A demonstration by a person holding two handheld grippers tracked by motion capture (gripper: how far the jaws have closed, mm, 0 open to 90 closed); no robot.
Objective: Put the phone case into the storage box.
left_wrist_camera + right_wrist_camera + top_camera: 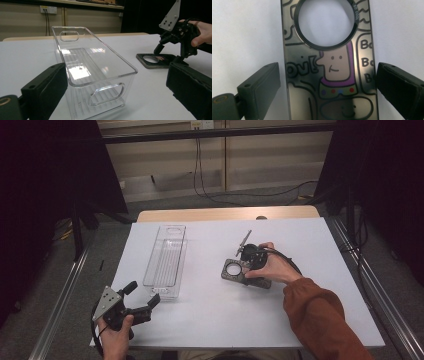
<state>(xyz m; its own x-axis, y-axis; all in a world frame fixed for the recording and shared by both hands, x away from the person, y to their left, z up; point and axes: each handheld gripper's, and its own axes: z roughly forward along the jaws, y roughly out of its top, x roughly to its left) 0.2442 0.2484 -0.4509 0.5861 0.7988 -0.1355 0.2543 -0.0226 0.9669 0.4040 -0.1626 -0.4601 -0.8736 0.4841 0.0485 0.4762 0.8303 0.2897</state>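
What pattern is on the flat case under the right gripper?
Cartoon doodles on dark grey case, clearest in the right gripper view.

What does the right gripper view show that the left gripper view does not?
Right gripper view: the phone case close up, with its cartoon figure, speech-bubble lettering and round ring cut-out, lying between the right hand-held gripper jaws, which stand open on either side of it.

Left gripper view: the clear bin with handle cut-outs, sitting in front of the open left hand-held gripper, plus a wall socket behind.

Both: the case on the white table, and the right hand-held gripper over it.
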